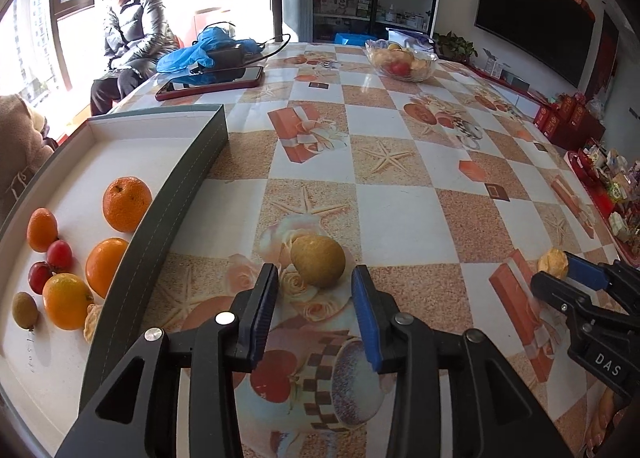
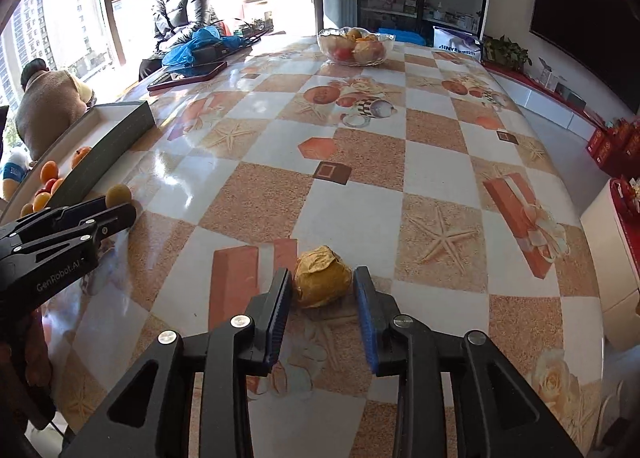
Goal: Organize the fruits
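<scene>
Left wrist, brown fruit (image 1: 318, 260) just beyond hand-held gripper (image 1: 316, 278)

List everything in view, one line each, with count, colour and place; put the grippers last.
Tray: one, grey wall, white floor, table's left.
Oranges: four, orange, in the tray.
Small red fruits: two, in the tray.
Brown fruit: one, tray's near end.
Yellow-brown fruit: one, on the table.
Paper-wrapped fruit: one, yellow, on the table.
Glass bowl: one, clear, holding fruit, far end.
Phone: one, red case, far left.
Blue bag: one, behind the phone.
Left gripper: fingers apart around the yellow-brown fruit.
Right gripper: fingers apart around the paper-wrapped fruit.
</scene>
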Available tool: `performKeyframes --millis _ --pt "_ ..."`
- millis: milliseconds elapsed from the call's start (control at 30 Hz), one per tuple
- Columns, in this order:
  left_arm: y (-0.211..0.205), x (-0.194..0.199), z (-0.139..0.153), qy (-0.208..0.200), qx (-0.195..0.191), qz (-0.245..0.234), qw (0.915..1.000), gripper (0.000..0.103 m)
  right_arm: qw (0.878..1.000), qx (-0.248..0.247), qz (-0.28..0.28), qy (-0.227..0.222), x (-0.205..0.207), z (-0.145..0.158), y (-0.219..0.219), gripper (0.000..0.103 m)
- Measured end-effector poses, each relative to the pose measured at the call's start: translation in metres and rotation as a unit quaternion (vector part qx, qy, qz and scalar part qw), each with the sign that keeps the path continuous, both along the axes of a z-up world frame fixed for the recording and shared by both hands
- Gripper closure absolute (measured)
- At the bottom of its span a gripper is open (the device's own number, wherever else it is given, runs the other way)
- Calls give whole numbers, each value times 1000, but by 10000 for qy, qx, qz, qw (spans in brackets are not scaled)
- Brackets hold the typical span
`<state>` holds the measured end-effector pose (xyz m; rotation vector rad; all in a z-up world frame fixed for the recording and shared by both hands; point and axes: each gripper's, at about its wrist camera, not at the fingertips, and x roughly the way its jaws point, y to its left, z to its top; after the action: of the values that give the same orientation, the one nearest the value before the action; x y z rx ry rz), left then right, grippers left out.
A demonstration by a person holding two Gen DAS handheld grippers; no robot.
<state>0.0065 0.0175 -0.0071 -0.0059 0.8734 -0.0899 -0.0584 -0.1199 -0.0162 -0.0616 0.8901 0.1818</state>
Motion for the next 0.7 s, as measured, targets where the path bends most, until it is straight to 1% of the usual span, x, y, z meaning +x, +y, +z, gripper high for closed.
performKeyframes --millis 33,67,133,233,333,433,500,533,700 --pt "1 -1 0 -7 -34 -19 10000 61 10000 -25 -57 36 2 -1 0 34" --pt "2 -2 0 -17 -63 -25 10000 61 9999 -74 -102 58 3 -3 0 26" --pt "0 -2 -1 -36 -20 -22 10000 62 9999 -129 -109 -2 1 -4 1 26" --pt "-7 -2 -1 -53 189 -13 9998 60 9999 -46 -103 -23 -1 -5 -1 26" --pt "-6 2 -1 -19 116 1 9999 59 9999 -57 -89 20 1 -4 0 26" --pt "-7 4 -1 -2 143 -2 9999 58 9999 6 -128 34 6 -4 0 26" --pt "-7 6 0 64 131 -5 9999 57 9999 -72 -141 6 5 -5 3 26" --pt "-6 9 0 104 96 -17 9999 56 9999 -109 -127 -14 4 -5 4 26" --pt "-1 23 3 274 -177 25 9995 56 9999 -118 -115 -26 3 -5 5 26"
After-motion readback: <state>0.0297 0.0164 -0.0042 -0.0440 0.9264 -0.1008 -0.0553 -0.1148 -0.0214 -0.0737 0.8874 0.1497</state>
